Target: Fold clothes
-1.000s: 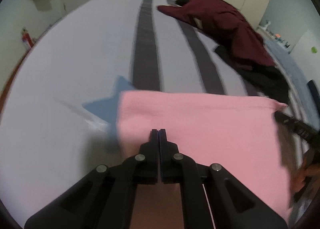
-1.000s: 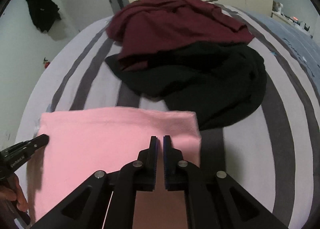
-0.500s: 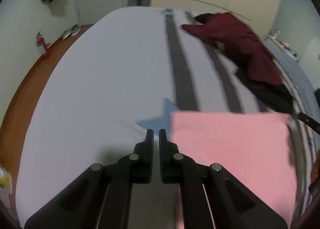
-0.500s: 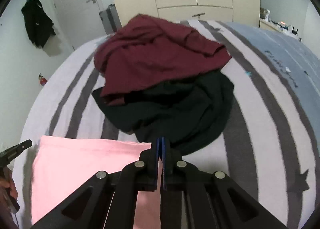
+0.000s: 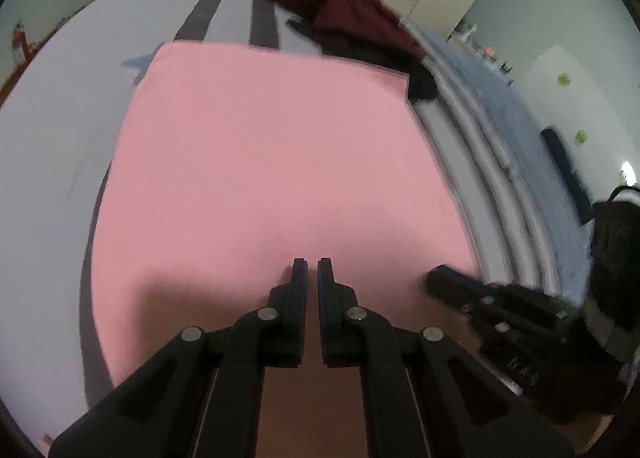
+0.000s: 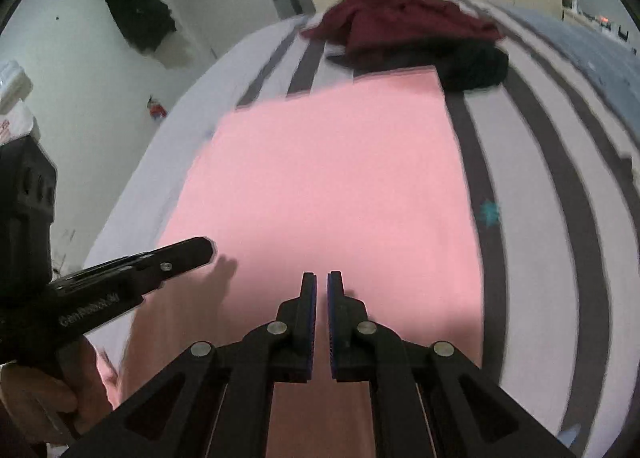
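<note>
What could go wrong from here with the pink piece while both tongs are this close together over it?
1. The pink garment lies flat and smooth; dragging nearly shut tongs across it could wrinkle the fold.
2. The left tongs and right tongs sit close over its near edge, so they could bump each other.
3. Its far corner lies right against the black garment under the maroon garment; pushing the pink piece forward may snag that pile.
</note>
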